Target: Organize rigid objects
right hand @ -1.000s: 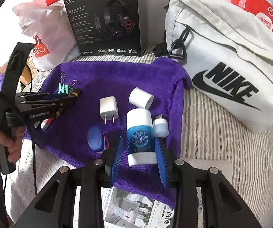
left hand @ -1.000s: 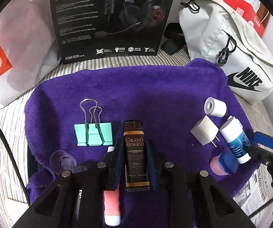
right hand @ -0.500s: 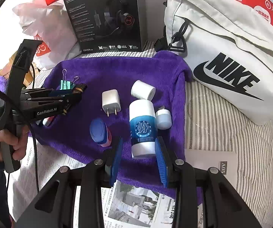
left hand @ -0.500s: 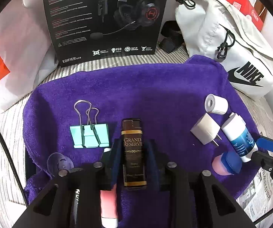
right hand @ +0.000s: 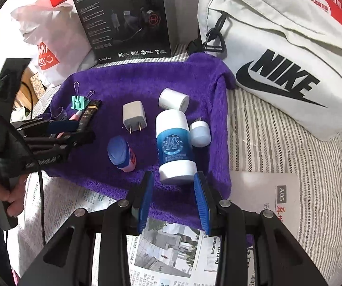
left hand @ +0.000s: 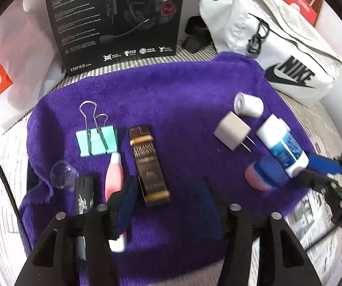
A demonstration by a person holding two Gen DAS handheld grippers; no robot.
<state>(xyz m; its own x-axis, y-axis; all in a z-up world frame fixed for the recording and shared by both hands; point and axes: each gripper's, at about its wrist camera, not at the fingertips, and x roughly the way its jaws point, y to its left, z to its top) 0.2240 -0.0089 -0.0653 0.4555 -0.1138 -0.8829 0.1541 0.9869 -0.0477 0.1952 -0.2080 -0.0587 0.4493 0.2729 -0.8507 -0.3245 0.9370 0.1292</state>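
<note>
A dark brown lighter [left hand: 149, 164] lies flat on the purple towel [left hand: 182, 100]. My left gripper [left hand: 168, 190] stands over its near end, jaws opening, pads off it. Beside the lighter are a pink pen [left hand: 115, 181], a mint binder clip [left hand: 97, 140], a black tube [left hand: 84, 195] and a clear suction cup [left hand: 63, 174]. A white and blue bottle [right hand: 174, 143] lies flat with only its base between the tips of my right gripper [right hand: 173, 178], which is open with a gap on the left side. Near the bottle are a white charger [right hand: 134, 115], a white roll [right hand: 173, 99] and a blue-capped container [right hand: 121, 153].
A black headset box [left hand: 118, 16] stands behind the towel, with a white Nike bag [right hand: 278, 54] at the right and a white plastic bag [left hand: 11, 54] at the left. Newspaper [right hand: 171, 250] covers the striped bedding [right hand: 266, 143] in front. A hand [right hand: 2, 200] grips the left tool.
The left jaws have spread away from the lighter, leaving it on the towel and uncovering the pink pen. The right gripper has drawn back, so the bottle sits further ahead of its tips.
</note>
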